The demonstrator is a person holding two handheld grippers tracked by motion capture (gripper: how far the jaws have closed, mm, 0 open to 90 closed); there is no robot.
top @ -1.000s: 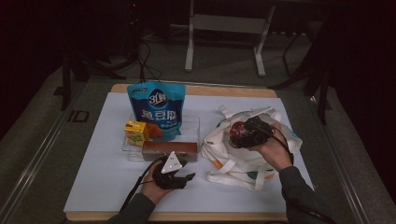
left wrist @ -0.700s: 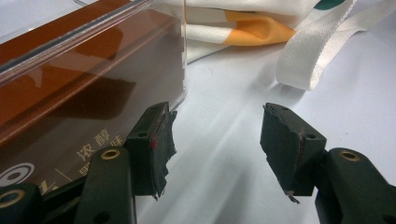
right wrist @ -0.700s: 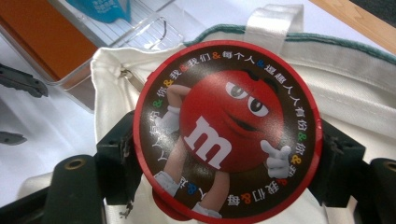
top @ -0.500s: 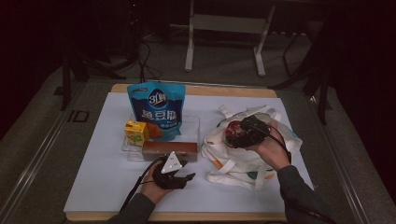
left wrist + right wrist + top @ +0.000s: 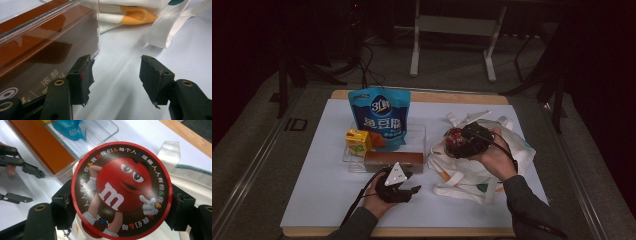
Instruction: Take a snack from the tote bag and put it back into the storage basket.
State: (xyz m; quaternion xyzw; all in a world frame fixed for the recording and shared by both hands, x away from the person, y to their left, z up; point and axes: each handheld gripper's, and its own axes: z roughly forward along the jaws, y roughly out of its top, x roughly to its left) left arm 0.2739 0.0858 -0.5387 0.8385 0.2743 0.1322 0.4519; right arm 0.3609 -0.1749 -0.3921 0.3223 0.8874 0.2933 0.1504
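The M&M tin [image 5: 121, 190] sits clamped in the right gripper [image 5: 467, 141], held above the white tote bag [image 5: 492, 165] at the right of the table, its round printed lid facing the right gripper view and its body hidden behind that lid. Going left to right across the white mat [image 5: 312, 190]: a yellow carton [image 5: 358, 141] and a blue snack pouch [image 5: 381, 117] stand in a clear tray [image 5: 419, 132], a brown box [image 5: 393, 160] lies along the tray's near edge, the left gripper [image 5: 404, 186] rests just in front of that box, and then comes the bag with the tin over it. The left gripper [image 5: 116, 75] stands parted with nothing between its pads, one jaw close by the brown box's clear end [image 5: 50, 50], though I cannot tell if it touches. The right jaws press the tin from both sides across its width. What the coming move seems to turn on is that the tin hangs over the bag, so it has to go down into the bag's mouth; the right hand [image 5: 497, 160] already has it there, while the left is well apart. The mouth itself is hard to make out among the folds and straps [image 5: 472, 117], and the bag's inside is hidden.
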